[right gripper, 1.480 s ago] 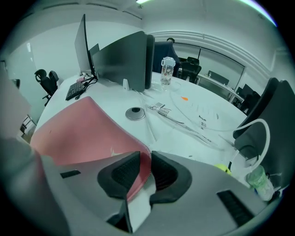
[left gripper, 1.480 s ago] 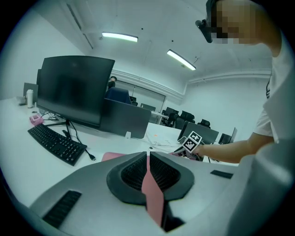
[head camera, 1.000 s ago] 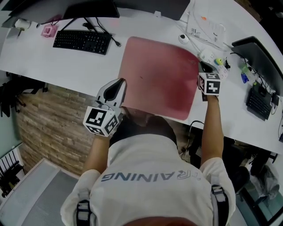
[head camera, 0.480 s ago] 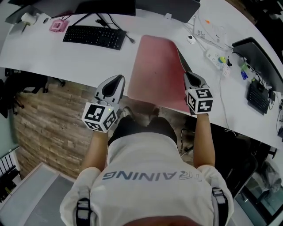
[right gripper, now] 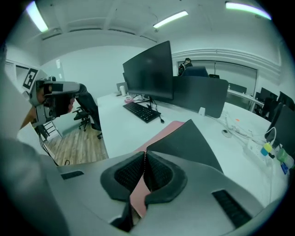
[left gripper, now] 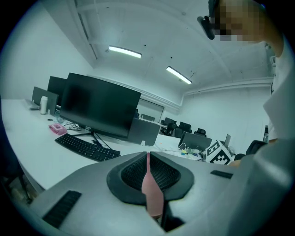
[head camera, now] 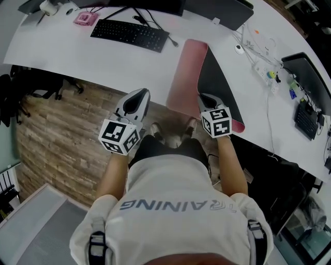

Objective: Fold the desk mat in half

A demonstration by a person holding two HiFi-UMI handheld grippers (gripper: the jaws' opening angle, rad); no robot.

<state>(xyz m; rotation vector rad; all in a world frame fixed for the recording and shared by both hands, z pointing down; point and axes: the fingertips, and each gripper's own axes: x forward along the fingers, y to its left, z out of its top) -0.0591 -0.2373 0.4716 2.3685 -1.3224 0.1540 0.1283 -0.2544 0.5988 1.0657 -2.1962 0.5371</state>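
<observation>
The desk mat [head camera: 183,72], pink on top, lies on the white desk [head camera: 77,52] with its near edge past the desk's front. Its right half is lifted and turned over to the left, so the black underside [head camera: 217,88] faces up. My right gripper [head camera: 204,97] is shut on the mat's near right edge; the right gripper view shows the sheet [right gripper: 184,138] running out from between its pads [right gripper: 145,154]. My left gripper [head camera: 140,93] hovers left of the mat over the floor, apart from it. Its jaws [left gripper: 147,156] are shut, with a thin pink sliver showing between the pads.
A black keyboard [head camera: 130,35] and a monitor base [head camera: 155,5] sit behind the mat's left side. A small pink item [head camera: 85,19] is at far left. A mouse [head camera: 239,49], a power strip [head camera: 264,70] and cables lie right of the mat. Another keyboard [head camera: 307,121] is at far right.
My right gripper has carried the mat's right edge up and leftward, so the black underside now shows. The left gripper has stayed where it was.
</observation>
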